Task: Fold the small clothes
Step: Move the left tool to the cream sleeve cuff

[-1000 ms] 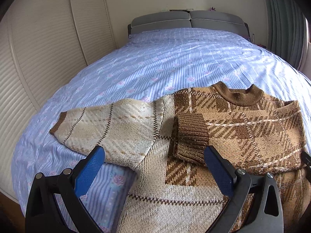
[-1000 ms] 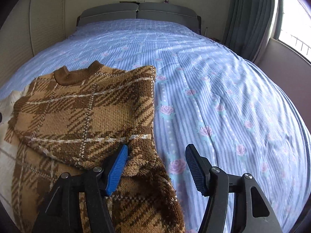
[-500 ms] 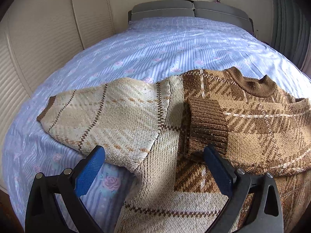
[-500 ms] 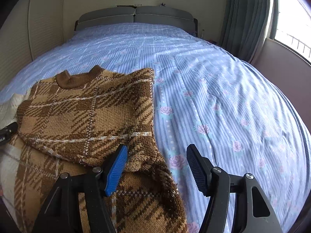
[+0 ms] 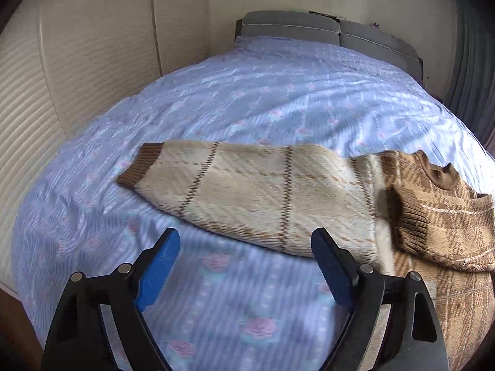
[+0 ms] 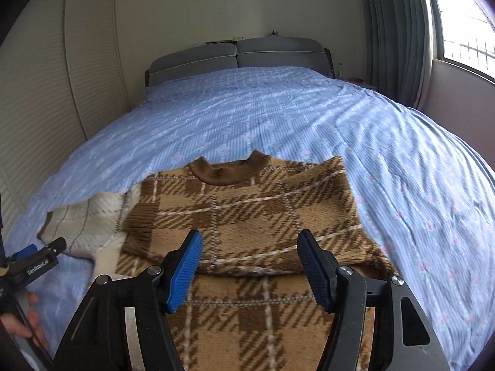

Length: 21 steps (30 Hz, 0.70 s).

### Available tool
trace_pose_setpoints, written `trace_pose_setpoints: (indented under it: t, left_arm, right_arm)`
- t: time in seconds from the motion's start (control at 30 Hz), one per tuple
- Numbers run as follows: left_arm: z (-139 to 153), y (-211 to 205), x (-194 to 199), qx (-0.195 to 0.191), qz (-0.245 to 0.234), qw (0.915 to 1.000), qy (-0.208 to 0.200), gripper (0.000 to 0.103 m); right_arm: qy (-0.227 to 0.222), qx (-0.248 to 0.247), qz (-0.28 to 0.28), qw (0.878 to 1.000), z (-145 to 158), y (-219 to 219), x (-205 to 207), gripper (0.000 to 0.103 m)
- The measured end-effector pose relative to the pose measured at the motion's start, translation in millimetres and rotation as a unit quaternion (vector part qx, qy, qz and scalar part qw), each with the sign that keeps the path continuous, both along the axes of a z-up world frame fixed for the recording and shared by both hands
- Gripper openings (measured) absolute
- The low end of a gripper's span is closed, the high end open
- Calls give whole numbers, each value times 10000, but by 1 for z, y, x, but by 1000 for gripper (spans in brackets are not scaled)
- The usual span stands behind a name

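A brown and cream plaid sweater lies flat on the bed. Its brown right sleeve is folded across the chest, cuff toward the left. The cream left sleeve stretches out to the left, with a brown cuff at its end. My left gripper is open and empty, hovering over the sheet just in front of the cream sleeve. My right gripper is open and empty above the sweater's lower body. The left gripper also shows at the left edge of the right wrist view.
The bed has a blue floral striped sheet and a grey headboard. Slatted wardrobe doors run along the left side. Curtains and a window are on the right.
My left gripper has swung left, from over the sweater's body to in front of the cream sleeve. My right gripper has moved left and back, now centred over the sweater's body.
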State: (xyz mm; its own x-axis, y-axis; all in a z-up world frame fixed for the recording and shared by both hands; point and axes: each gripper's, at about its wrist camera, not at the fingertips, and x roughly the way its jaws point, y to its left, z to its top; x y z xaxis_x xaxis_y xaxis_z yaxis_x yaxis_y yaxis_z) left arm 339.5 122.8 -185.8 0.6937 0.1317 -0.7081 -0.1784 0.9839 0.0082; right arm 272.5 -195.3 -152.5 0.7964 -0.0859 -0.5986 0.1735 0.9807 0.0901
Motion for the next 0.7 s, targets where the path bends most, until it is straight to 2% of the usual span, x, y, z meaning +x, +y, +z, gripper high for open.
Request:
trace_pose_setpoints:
  t: [0.1,0.2,0.3,0.4,0.53,0.7]
  left_arm:
    - [1,43,4,-165,172,9997,-79,83]
    - [-3,82,13,-390,291,9988,-69,72]
    - [-11,111,24,-542,432,9976,-5,71]
    - [-23,134,35,-679,533,9962,89,66]
    - [-42,160,49,-1239,594,9904,179,52]
    - [-57,177,61,-1717,635,9830,156,45]
  right_arm:
    - [-20,8,132,9999,2,37,7,63]
    - [-24,-57,179,9998,3,73,15,63]
    - [19,-22,220,9998,2,105,22,64]
    - [33,-22,337,9994,2,135,26,64]
    - [-95,-132,498,9986,5,165,28,64]
    - [-152,-225,507,9983,2,183,37,64]
